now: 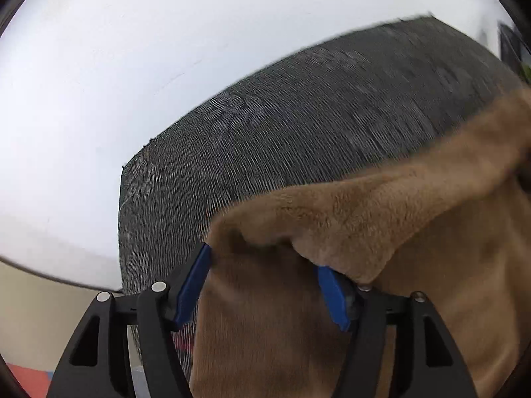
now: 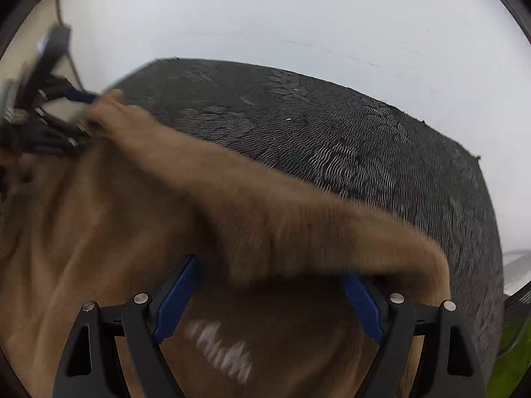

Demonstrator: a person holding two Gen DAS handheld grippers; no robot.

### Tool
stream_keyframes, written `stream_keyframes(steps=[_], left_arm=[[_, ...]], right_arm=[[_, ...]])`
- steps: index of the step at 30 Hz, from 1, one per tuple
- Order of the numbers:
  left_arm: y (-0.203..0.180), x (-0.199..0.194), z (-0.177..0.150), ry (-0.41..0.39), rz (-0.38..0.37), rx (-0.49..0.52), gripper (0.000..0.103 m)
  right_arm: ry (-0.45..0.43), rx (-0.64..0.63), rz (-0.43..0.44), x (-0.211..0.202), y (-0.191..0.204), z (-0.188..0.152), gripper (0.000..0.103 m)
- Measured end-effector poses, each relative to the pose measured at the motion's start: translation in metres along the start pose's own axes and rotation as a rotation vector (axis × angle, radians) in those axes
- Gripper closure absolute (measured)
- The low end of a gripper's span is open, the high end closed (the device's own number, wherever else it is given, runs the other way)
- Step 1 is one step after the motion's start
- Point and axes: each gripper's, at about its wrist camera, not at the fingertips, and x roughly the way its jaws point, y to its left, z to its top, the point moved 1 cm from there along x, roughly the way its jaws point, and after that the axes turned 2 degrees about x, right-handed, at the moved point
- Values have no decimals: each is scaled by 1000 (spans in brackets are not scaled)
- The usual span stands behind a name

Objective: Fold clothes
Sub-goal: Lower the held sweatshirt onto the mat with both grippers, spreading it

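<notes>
We see a tan fleece garment (image 1: 381,232) draped over the near part of a dark woven mat (image 1: 298,116), which lies on a white surface (image 1: 83,99). Taking the mat as landmark: the garment covers its near side, the far side stays bare in both views.

Left gripper (image 1: 265,282): blue fingers (image 1: 194,285) spread apart, a rolled edge of the garment lying between and over them; pads not pressing on it, so we call it open. It sits at the mat's near edge.

Right gripper (image 2: 272,298): blue fingers (image 2: 176,298) wide apart, garment folded across the gap and blurred; no clamping visible, so it reads as released. It hangs over the garment on the mat's near side. A pale blurred print (image 2: 222,351) shows on the fabric just below its fingers.

In the right wrist view, the left gripper (image 2: 74,106) appears at the mat's far left corner, touching the garment's edge.
</notes>
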Motion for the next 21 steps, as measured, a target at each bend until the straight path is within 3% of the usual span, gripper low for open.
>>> stream_keyframes(steps=[3,8,12,16,19,21], left_arm=[[6,23,24,20,15,-16,25],[21,29,36,-18,37,-122,23],[35,37,33,-27,-2,-184,19],[44,32,22,-47,-43,-210,19],[47,15,10,-72,-51,-193,19],[50,-2,-1,-87,-71,-192,19]], right_arm=[[-25,25,-68,18,-9,19,16],[-83,148,-155,31,-42,42,16],[-66,221,-95,30,-62,46,15],[-98,213,-113,16,-66,41,15],[-147,205,-133,-14,-58,37,15],[-185,184,-93,-40,-45,32,15]])
